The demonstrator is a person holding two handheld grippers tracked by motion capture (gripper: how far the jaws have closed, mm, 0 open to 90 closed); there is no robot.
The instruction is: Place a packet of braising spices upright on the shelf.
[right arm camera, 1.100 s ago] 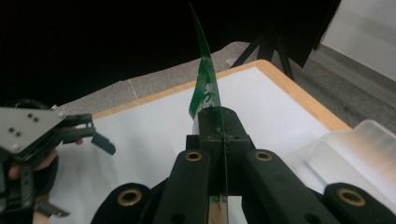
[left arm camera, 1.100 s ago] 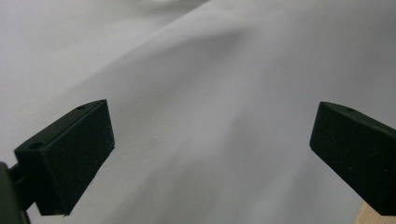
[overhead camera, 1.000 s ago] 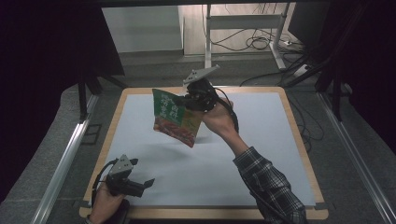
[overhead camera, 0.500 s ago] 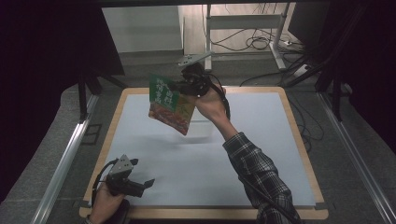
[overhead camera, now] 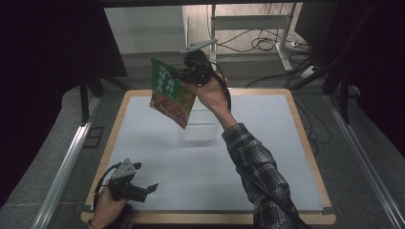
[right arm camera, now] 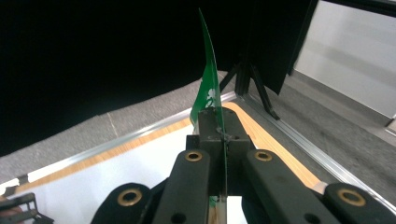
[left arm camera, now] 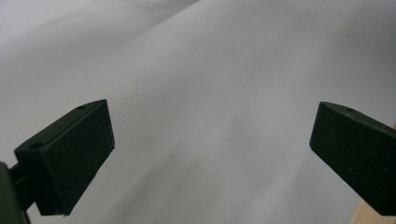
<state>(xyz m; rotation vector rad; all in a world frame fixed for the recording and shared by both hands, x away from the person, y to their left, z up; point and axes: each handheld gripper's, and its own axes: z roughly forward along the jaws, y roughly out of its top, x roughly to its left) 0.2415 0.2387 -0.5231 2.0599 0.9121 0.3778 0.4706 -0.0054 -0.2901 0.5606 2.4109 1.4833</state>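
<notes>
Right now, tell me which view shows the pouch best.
The high view: the pouch shows its whole printed face, hanging above the table from the right gripper. The right gripper view shows just its thin green edge between shut jaws.

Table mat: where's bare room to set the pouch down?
Bare: the white mat right of the clear container, and the middle strip between it and the left gripper. Crowded: under the pouch in the right gripper.

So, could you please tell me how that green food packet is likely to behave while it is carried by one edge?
The packet probably stays fairly flat: it hangs tilted from the right tongs without folding. It seems light, since a thin edge pinch holds it. Its glossy film bows slightly, so it may swing or slip.
</notes>
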